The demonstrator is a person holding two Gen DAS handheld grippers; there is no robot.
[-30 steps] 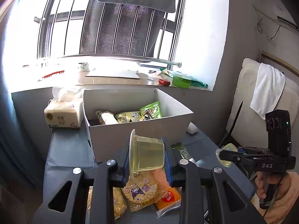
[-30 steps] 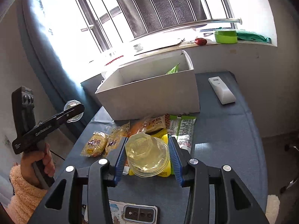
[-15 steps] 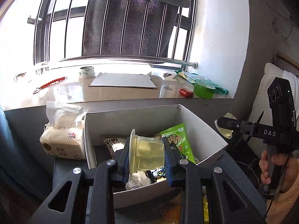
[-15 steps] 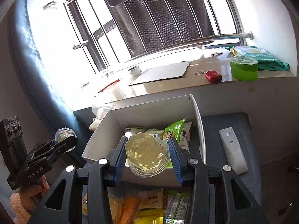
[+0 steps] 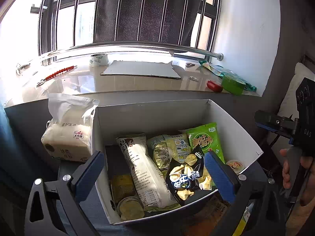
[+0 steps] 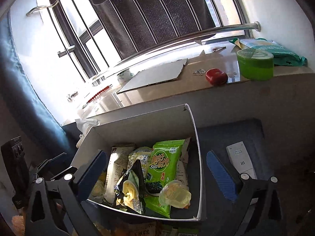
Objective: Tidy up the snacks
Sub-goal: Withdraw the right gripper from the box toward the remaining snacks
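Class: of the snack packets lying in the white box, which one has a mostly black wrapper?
The crumpled black packet at the front of the white box; the long packet is white and the seaweed packet bright green.

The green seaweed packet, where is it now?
In the right wrist view, the green packet lies inside the white box, toward its right wall, with a jelly cup on its lower end and a black packet at its left.

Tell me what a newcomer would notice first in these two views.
The white box in the middle, packed with snacks: a bright green packet at its right and a clear jelly cup lying on top near the front. Both hand-held grippers, left and right, hang open over it. On the sill behind sits a green tub.
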